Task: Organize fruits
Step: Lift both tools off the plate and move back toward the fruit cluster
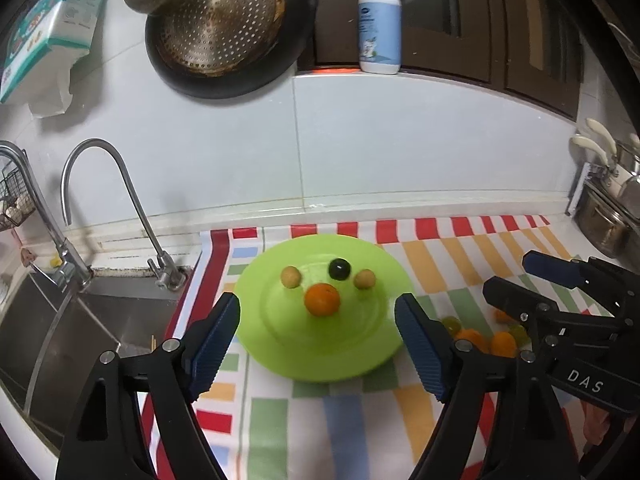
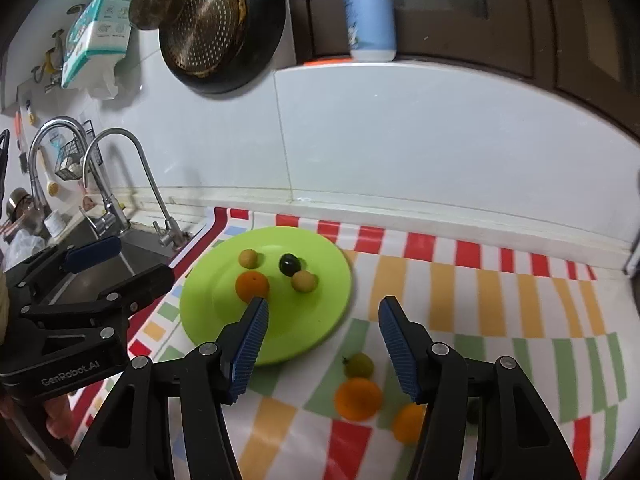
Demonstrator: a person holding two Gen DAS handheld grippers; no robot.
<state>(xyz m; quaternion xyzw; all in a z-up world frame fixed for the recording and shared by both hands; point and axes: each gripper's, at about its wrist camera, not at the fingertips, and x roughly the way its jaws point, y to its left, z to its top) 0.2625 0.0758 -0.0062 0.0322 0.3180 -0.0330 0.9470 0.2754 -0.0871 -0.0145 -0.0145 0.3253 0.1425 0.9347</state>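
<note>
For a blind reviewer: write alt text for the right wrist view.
The open right gripper hovers over a striped cloth, above two loose oranges and a small green fruit. Beyond it, a green plate holds an orange, two yellowish fruits and a dark one; the left gripper, sink and faucet are at left.

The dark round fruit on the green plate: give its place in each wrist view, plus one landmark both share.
Left wrist: the dark fruit sits at the plate's far side, between two yellowish fruits, above the orange one.
Right wrist: the dark fruit lies right of the plate's centre, upper right of the orange one.
Shared landmark: the green plate.
</note>
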